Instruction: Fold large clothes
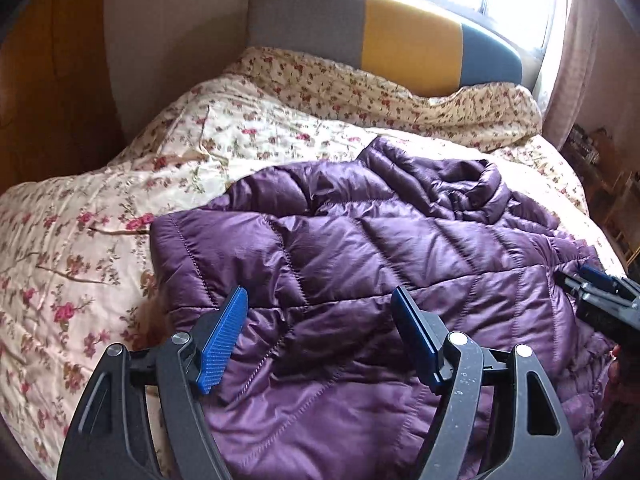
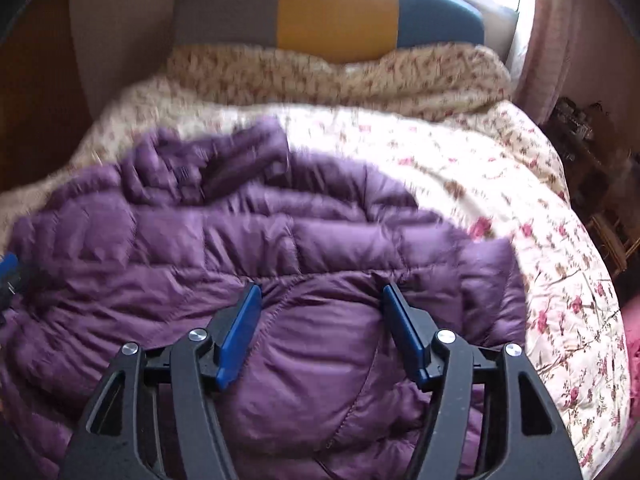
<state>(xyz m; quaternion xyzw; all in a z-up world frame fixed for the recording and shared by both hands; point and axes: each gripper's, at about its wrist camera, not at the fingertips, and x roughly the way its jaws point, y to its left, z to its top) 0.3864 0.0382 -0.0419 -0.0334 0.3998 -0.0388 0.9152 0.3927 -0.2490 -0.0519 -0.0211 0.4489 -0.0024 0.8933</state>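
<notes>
A purple quilted puffer jacket lies spread and rumpled on a floral bedspread. Its collar is bunched at the far end. My left gripper is open and empty, hovering over the jacket's near left part. My right gripper is open and empty above the jacket, near its right side; this view is blurred. The right gripper also shows at the right edge of the left wrist view. The left gripper's blue tip shows at the left edge of the right wrist view.
A headboard in grey, yellow and blue stands at the far end, with a bunched floral duvet below it. A bright window and pink curtain are at the right. A wooden wall panel is at the left.
</notes>
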